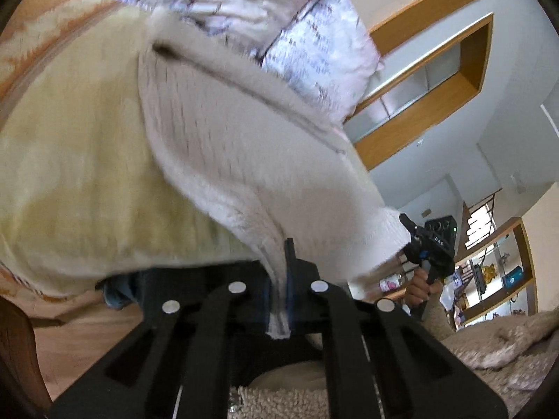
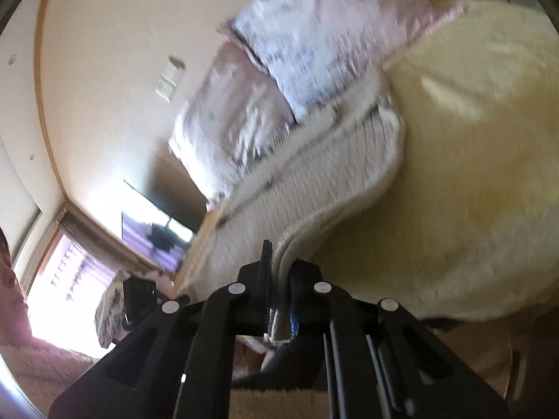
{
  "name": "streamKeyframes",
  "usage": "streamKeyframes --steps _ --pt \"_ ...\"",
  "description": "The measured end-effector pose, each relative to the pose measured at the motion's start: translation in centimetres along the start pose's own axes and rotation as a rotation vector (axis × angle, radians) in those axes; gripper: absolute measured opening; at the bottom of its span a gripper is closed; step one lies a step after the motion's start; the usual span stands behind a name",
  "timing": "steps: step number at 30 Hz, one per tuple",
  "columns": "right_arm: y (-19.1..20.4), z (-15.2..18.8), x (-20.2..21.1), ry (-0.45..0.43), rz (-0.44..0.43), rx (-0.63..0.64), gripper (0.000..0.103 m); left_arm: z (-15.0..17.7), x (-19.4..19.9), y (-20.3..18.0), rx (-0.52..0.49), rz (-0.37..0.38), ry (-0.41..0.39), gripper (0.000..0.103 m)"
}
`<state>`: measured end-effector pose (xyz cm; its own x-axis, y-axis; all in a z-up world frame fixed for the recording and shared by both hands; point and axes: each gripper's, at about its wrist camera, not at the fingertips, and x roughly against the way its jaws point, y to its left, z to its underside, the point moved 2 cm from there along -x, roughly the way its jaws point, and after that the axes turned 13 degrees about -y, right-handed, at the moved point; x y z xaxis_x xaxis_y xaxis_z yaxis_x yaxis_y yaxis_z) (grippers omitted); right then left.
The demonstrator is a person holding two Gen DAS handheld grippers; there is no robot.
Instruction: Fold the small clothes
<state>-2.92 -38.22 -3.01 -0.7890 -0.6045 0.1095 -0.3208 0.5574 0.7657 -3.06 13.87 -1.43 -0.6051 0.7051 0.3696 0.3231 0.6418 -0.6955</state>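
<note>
Although both views are smeared by motion blur, each shows a white ribbed knit garment [image 1: 223, 146] lifted and stretched over a pale yellow fleecy blanket [image 1: 77, 160]. Much of the garment's outline is lost: in the left wrist view its far end runs up under a pink and white patterned pillow [image 1: 314, 45], and its overall shape cannot be made out. Its long axis runs away from each camera, from the fingers toward the pillows, with a folded hem edge curving along one side in the right wrist view [image 2: 314, 188].

Left hand-held gripper [image 1: 279, 279] has its fingers drawn together on a bunched ribbed edge of the garment, the fabric pinched between them and trailing back past the jaws. Right hand-held gripper [image 2: 279, 272] is likewise clamped on a doubled hem of the same garment. In the left wrist view the right hand-held gripper appears at the garment's other corner, held by a hand [image 1: 417, 288].
</note>
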Motion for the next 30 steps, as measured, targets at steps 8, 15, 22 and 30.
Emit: streamKeyframes --steps 8,15,22,30 --pt "2.1 -3.0 -0.6 -0.15 0.045 0.118 0.008 -5.5 1.3 -0.2 -0.033 -0.042 -0.154 0.006" --pt "3.2 -5.8 -2.8 -0.215 0.08 0.2 0.008 -10.7 -0.4 -0.2 -0.051 -0.097 -0.23 0.006" --pt "3.6 -8.4 -5.5 -0.261 0.106 0.248 0.008 -15.5 -1.8 -0.1 -0.053 -0.133 -0.276 0.005" --pt "3.8 -12.0 -9.2 -0.293 0.12 0.247 0.008 -21.3 -4.7 -0.4 -0.08 -0.155 -0.303 0.005"
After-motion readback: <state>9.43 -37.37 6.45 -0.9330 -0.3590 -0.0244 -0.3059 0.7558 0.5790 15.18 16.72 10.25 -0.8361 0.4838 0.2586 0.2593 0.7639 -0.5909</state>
